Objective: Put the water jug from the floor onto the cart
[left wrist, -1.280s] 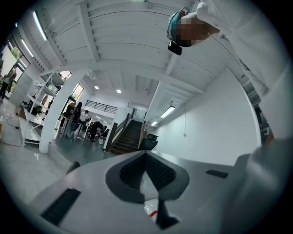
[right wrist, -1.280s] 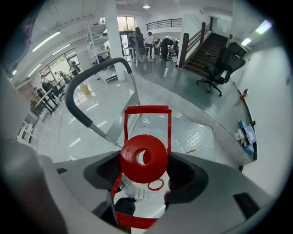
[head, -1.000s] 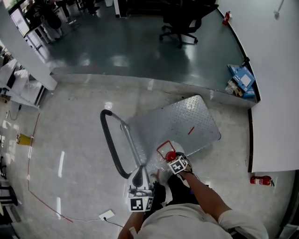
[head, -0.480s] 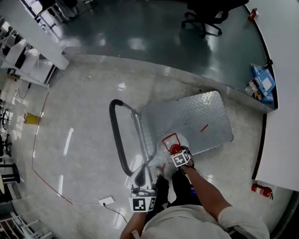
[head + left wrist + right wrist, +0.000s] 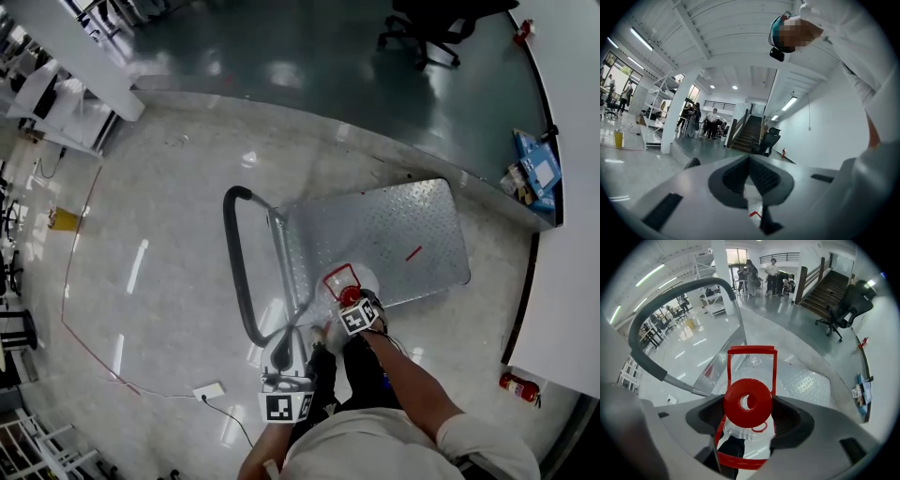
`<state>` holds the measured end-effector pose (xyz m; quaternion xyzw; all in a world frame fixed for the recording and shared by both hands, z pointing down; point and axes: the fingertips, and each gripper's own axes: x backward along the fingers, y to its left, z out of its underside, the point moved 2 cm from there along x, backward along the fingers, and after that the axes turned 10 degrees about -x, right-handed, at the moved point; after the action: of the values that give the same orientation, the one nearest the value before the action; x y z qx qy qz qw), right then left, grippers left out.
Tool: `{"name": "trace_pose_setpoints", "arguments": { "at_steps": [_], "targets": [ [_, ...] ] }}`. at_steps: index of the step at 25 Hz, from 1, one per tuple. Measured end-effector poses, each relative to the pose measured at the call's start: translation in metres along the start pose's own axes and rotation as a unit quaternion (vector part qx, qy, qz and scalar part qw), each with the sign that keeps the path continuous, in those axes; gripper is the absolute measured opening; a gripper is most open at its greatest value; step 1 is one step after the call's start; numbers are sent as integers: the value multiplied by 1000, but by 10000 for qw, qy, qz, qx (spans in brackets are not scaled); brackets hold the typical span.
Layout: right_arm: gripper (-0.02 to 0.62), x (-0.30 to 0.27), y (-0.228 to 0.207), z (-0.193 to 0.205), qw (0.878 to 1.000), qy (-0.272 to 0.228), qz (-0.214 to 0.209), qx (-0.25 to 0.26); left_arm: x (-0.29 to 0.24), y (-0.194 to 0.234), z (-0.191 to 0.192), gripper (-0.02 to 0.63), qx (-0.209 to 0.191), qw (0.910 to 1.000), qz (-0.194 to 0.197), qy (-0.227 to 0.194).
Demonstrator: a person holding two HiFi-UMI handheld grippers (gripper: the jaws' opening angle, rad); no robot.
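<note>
While the right gripper (image 5: 351,307) is clamped on the red-capped neck of the clear water jug (image 5: 338,281), the jug sits over the near edge of the cart (image 5: 394,234) deck, just beside the black push handle (image 5: 234,272). Contact with deck: unclear. Left gripper (image 5: 750,161): jaws together, empty, tilted toward the ceiling.

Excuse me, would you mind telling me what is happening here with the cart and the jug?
A person is working with a handheld gripper in each hand. The right gripper is shut on the neck of the water jug, just under its red cap. It holds the jug at the near edge of the cart, beside the cart's handle. I cannot tell whether the jug rests on the deck yet. The left gripper is shut and empty, away from the jug.
</note>
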<state>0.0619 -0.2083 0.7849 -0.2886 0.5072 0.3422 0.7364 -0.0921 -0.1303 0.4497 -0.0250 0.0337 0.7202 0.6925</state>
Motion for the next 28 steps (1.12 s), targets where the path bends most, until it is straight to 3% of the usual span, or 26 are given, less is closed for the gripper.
{"name": "trace_pose_setpoints", "arguments": {
  "at_steps": [6, 9, 10, 11, 12, 16, 18, 20, 28],
  "targets": [
    [301, 31, -7, -7, 9996, -252, 50, 95, 1, -3, -9, 3, 44, 9999, 11, -109],
    [297, 81, -10, -26, 9959, -897, 6, 62, 3, -9, -18, 3, 21, 9998, 81, -187],
    [236, 104, -13, -34, 9914, -1307, 81, 31, 4, -12, -23, 3, 13, 9997, 116, -224],
    [94, 131, -17, -42, 9838, -1782, 177, 22, 4, -15, -28, 3, 5, 9995, 156, -276],
    [46, 158, -19, -50, 9738, -2264, 220, 28, 3, -18, -34, 3, -6, 9992, 200, -338],
    [14, 267, -13, -59, 9193, -3933, -26, -121, 8, -30, -58, 3, -49, 9975, 354, -602],
    [12, 310, -12, -54, 8950, -4447, -160, -302, 10, -36, -68, 3, -48, 9964, 402, -739],
    [12, 336, -11, -48, 8797, -4719, -304, -507, 11, -43, -72, 3, -20, 9958, 445, -800],
    [12, 343, -15, -31, 8772, -4774, -257, -442, 3, -64, -73, 3, -73, 9941, 658, -858]
  ]
}}
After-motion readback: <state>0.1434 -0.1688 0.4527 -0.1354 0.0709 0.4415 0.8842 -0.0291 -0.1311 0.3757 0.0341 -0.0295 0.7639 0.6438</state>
